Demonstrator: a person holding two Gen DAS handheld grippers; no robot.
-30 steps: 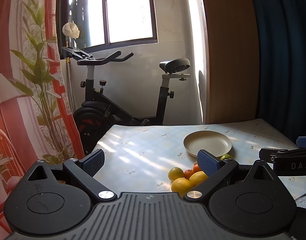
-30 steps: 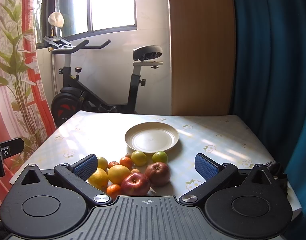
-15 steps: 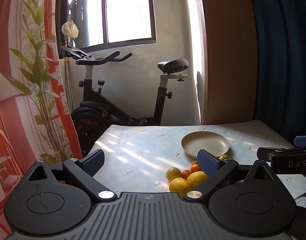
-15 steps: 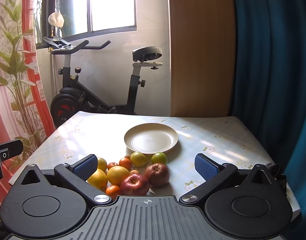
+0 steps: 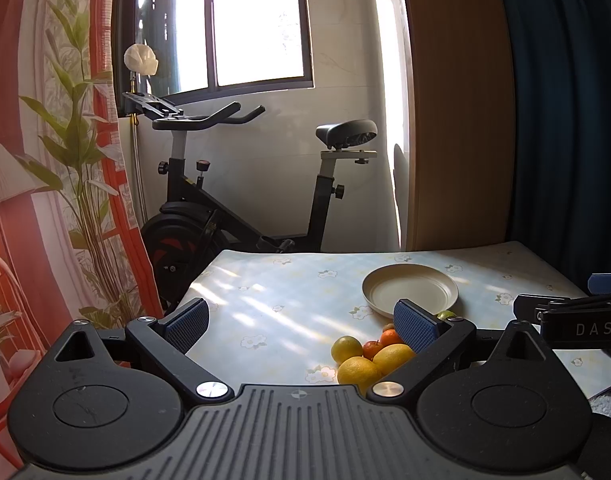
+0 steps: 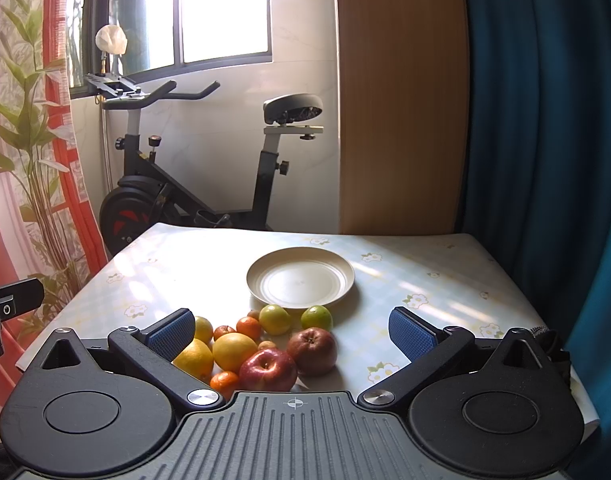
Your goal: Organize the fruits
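A pile of fruit lies on the table in front of an empty cream plate [image 6: 300, 281]: two red apples [image 6: 268, 369] [image 6: 312, 350], yellow lemons [image 6: 234, 351], small oranges [image 6: 248, 327] and two green limes [image 6: 316, 317]. My right gripper [image 6: 292, 332] is open and empty, held above the near side of the pile. My left gripper [image 5: 301, 322] is open and empty, left of the pile; the lemons [image 5: 357, 372] and the plate [image 5: 410, 290] show beside its right finger.
The table [image 6: 425, 280] has a pale floral cloth. An exercise bike [image 6: 193, 184] stands behind it under the window. A plant and red-patterned curtain are at left, a wooden panel and a dark blue curtain [image 6: 545, 120] at right. The right gripper's body [image 5: 577, 320] shows at the left view's right edge.
Both grippers have drifted back a little; the plate and fruit sit slightly farther up in both views. Jaws stay open. No fruit has moved.
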